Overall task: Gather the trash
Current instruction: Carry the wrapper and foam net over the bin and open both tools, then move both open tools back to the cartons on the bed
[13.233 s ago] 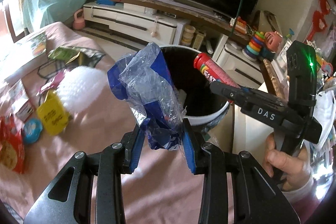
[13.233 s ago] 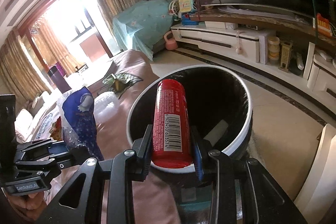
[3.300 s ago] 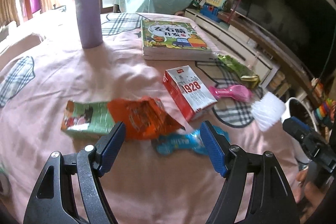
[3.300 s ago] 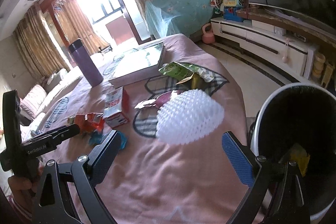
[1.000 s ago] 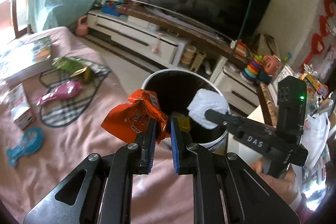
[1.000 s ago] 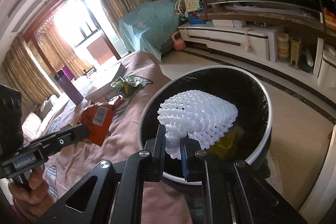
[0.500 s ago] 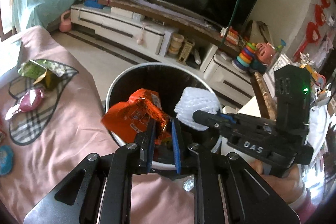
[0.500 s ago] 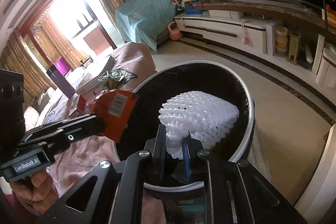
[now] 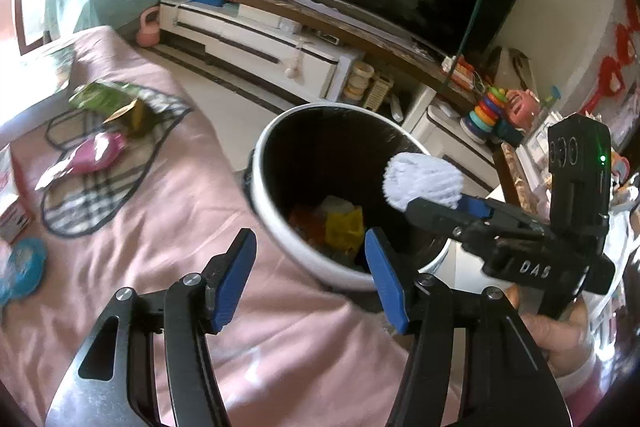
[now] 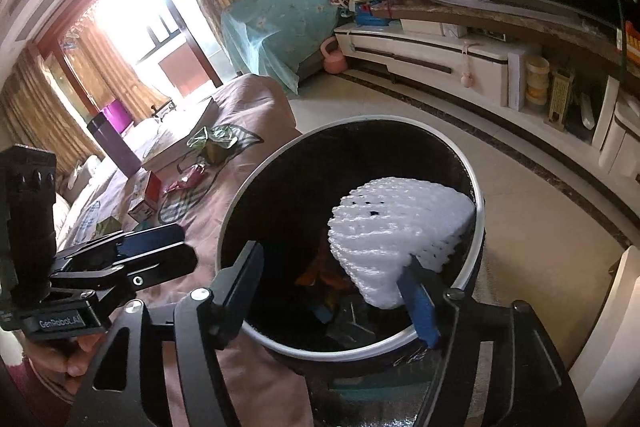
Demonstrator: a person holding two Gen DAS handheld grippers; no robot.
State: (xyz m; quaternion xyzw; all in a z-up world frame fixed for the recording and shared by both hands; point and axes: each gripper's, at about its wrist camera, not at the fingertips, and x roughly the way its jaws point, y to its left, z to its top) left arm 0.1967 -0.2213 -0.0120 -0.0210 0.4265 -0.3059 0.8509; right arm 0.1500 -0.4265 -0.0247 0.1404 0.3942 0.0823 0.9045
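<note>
A round bin with a white rim (image 9: 276, 223) (image 10: 478, 199) and black inside stands beside the pink-covered table. My left gripper (image 9: 308, 275) is open and empty at the bin's near rim. An orange wrapper (image 9: 306, 223) lies inside the bin beside yellow trash (image 9: 344, 227). My right gripper (image 10: 334, 287) is open over the bin. A white foam net (image 10: 396, 231) (image 9: 422, 183) still rests against its right finger, above the bin's mouth.
On the pink cloth (image 9: 140, 227) lie a green wrapper (image 9: 108, 99), a pink packet (image 9: 96, 159), a blue packet (image 9: 20, 267) and a red-white carton (image 10: 146, 195). A book and purple flask (image 10: 114, 143) stand farther back. TV cabinet (image 9: 260, 39) lies beyond the bin.
My left gripper has opened and the orange wrapper has dropped into the bin. My right gripper has opened too; the foam net still sits on its right finger.
</note>
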